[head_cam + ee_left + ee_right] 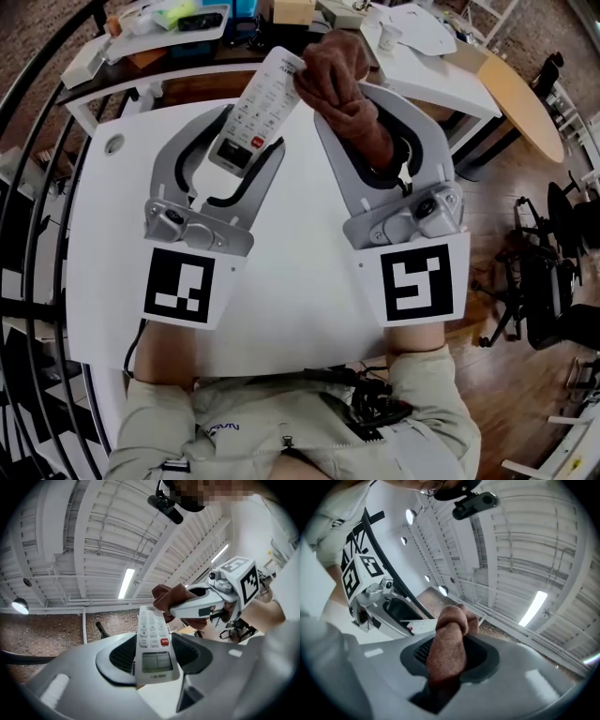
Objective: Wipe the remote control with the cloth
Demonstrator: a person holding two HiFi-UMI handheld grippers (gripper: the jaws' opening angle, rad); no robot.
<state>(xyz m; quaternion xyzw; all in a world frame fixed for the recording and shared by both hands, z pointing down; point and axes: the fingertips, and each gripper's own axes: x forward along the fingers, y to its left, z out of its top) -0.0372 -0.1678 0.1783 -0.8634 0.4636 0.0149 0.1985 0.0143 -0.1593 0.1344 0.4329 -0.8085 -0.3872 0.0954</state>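
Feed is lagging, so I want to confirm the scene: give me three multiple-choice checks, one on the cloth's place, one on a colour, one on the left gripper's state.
1. The cloth is: A flat on the table; B at the remote's far end; C over its screen.
2. The remote's one coloured button is: A red; B green; C blue.
3. The left gripper is: A open and empty; B shut on the cloth; C shut on the remote.
Answers: 1 B, the cloth bunched in the right gripper meets the remote's top end; 2 A, the button by the screen is red; 3 C, its fingers clamp the remote's lower end.
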